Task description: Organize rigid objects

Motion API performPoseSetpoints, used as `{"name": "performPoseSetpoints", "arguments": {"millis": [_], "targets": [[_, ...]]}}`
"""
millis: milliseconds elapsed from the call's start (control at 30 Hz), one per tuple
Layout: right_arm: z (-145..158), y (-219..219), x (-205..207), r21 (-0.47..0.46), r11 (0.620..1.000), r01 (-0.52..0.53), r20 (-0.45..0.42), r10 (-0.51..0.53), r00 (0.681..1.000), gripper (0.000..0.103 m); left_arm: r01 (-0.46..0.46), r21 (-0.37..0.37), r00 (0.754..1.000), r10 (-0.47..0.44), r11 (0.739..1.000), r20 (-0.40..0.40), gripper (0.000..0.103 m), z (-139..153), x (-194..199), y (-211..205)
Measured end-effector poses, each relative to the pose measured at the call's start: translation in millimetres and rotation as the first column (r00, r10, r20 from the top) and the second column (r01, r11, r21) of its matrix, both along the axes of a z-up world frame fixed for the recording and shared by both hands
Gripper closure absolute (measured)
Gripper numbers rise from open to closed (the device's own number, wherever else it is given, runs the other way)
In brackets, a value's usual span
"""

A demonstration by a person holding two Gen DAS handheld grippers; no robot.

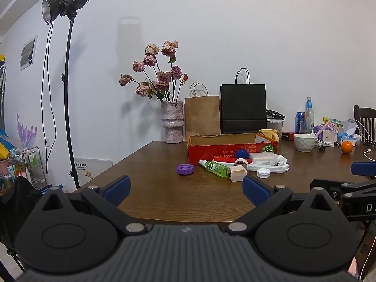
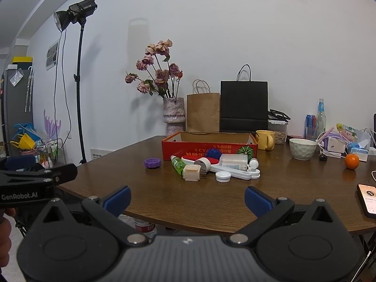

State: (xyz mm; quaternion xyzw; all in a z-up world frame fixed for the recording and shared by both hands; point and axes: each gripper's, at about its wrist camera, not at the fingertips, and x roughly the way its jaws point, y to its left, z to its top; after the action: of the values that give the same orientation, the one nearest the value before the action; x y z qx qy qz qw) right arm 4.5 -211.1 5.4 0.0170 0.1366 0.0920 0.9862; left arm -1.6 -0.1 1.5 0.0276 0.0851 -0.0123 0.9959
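Small hard items heaped against red box mid-tabletop, purple cap apart leftward, bare wood to near edge, left tool and right tool both wide open, empty

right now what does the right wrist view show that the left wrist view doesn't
Only the right wrist view shows a phone at the table's right edge, a grey fridge at far left, and the left claw's branded body. Only the left wrist view shows a dark wooden chair back at right. Both share the red cardboard box, purple lid, green bottle, white cap and orange.
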Motion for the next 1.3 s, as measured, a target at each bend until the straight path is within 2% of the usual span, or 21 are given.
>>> {"name": "performPoseSetpoints", "arguments": {"millis": [1300], "targets": [[-2.3, 2.1, 1.9, 0.002, 1.000, 0.000, -0.009, 0.000, 1.000, 0.000, 0.006, 0.002, 1.000, -0.006, 1.000, -0.010, 0.000, -2.4, 1.3, 0.7]]}}
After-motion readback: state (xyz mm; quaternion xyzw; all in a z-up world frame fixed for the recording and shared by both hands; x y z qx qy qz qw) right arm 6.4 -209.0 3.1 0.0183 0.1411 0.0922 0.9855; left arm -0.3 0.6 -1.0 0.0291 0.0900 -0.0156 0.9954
